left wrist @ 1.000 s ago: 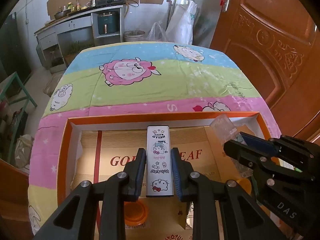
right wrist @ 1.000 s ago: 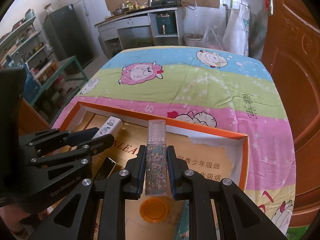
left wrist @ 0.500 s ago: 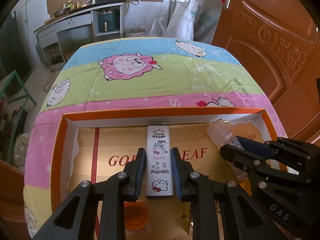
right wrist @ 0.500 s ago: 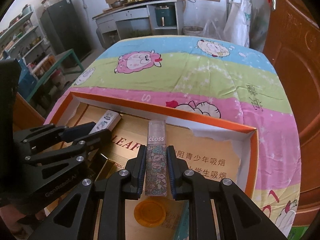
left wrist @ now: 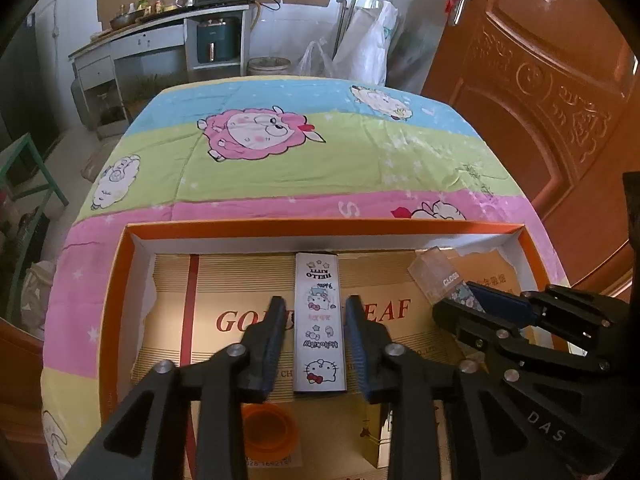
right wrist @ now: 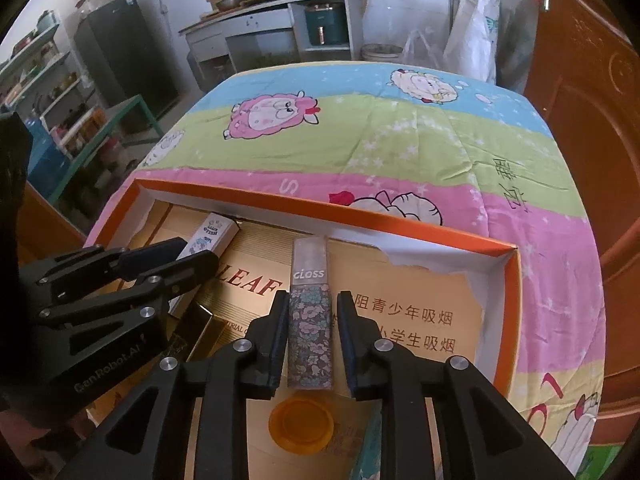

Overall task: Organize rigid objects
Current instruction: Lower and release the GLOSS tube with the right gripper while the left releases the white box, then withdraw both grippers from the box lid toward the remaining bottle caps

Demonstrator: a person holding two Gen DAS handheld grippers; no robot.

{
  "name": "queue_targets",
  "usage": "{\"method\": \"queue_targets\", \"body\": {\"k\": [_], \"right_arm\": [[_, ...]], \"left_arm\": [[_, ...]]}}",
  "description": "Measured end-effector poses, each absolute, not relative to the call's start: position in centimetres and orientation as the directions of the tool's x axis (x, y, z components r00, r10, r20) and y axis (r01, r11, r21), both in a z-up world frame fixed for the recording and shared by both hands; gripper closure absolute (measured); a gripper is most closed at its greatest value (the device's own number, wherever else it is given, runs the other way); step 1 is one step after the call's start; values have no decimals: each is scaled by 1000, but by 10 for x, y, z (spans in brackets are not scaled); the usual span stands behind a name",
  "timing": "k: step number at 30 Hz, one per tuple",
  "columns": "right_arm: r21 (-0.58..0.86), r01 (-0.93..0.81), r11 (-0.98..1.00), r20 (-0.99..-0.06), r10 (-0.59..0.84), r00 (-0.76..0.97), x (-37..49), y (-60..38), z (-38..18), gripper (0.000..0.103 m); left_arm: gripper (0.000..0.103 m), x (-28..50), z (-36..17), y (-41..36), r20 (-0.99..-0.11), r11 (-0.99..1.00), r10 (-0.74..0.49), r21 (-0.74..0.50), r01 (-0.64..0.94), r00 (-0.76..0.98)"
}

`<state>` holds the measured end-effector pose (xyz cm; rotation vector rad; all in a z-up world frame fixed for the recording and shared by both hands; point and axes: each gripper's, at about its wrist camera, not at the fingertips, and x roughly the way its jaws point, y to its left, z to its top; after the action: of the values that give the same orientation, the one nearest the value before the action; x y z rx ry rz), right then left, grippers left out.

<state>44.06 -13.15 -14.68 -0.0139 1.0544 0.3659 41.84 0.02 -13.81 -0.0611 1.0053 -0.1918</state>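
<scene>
- Both grippers have spread since the earlier frames, letting go.
- Left gripper (left wrist: 316,340) stands wide around the white box (left wrist: 319,322), now lying in the orange tray (left wrist: 320,227).
- Right gripper (right wrist: 312,338) stands apart beside the flowered gloss box (right wrist: 310,320), laid parallel for neat rows.

Your left gripper (left wrist: 316,332) and right gripper (right wrist: 313,330) are matte black, with silver screws, blue-padded fingers and white lettering.

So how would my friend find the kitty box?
Look in the orange tray on the sheep blanket. The kitty box lies flat between the left claw fingers. It is white with cat pictures, while the gloss box beside it is flowery.
</scene>
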Motion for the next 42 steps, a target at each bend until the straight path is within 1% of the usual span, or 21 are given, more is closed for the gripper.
{"method": "queue_targets", "body": {"k": [4, 8, 9, 20, 24, 42], "right_arm": [[169, -297, 940, -841, 295, 453, 437, -134, -143, 77], [164, -296, 941, -831, 293, 473, 430, -135, -134, 64], [163, -296, 941, -829, 294, 476, 429, -136, -132, 62], [193, -260, 946, -813, 302, 498, 395, -150, -115, 61], [194, -256, 947, -808, 302, 505, 381, -153, -108, 61], [182, -253, 950, -790, 294, 538, 322, -152, -75, 61]], "left_arm": [[62, 415, -131, -1, -820, 980, -197, -142, 142, 538], [56, 409, -122, 0, -809, 981, -190, -132, 143, 556], [56, 407, -121, 1, -806, 981, -188, -129, 143, 561], [55, 374, -91, 7, -766, 985, -161, -87, 148, 623], [50, 360, -84, 8, -759, 984, -167, -89, 153, 629], [50, 300, -59, 6, -733, 980, -186, -93, 174, 654]]}}
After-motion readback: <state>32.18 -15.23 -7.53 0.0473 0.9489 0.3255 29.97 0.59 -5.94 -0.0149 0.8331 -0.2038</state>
